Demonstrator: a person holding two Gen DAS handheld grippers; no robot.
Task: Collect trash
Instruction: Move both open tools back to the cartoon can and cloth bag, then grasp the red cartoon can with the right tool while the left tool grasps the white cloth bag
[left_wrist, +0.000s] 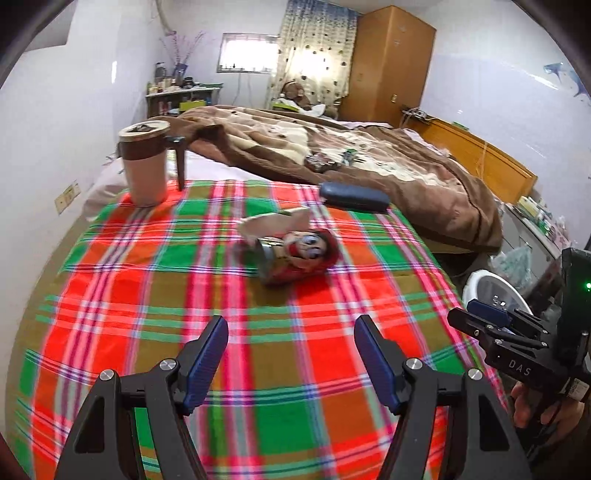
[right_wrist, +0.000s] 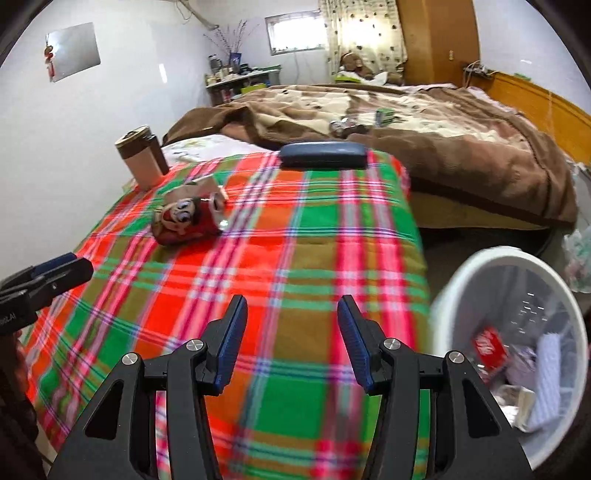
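**Both grippers empty over the plaid cloth**

Left hand-held gripper (left_wrist: 291, 354) gapes, holding nothing. A crushed can (left_wrist: 295, 254) lies at twelve o'clock ahead. Right hand-held gripper (right_wrist: 292, 334) likewise gapes empty; the white bin (right_wrist: 458, 280) sits at three o'clock, beside the worktop (right_wrist: 295, 258).

Plaid cloth (right_wrist: 258, 280) covers the near surface. On it: can (right_wrist: 186, 221) lying on its side, crumpled paper (right_wrist: 207, 186) just behind it; cup (right_wrist: 142, 157) at far left corner; case (right_wrist: 322, 156) at far edge. Blanket (right_wrist: 424, 136) on bed beyond. Bin (right_wrist: 517, 332) right of the cloth — trash inside.
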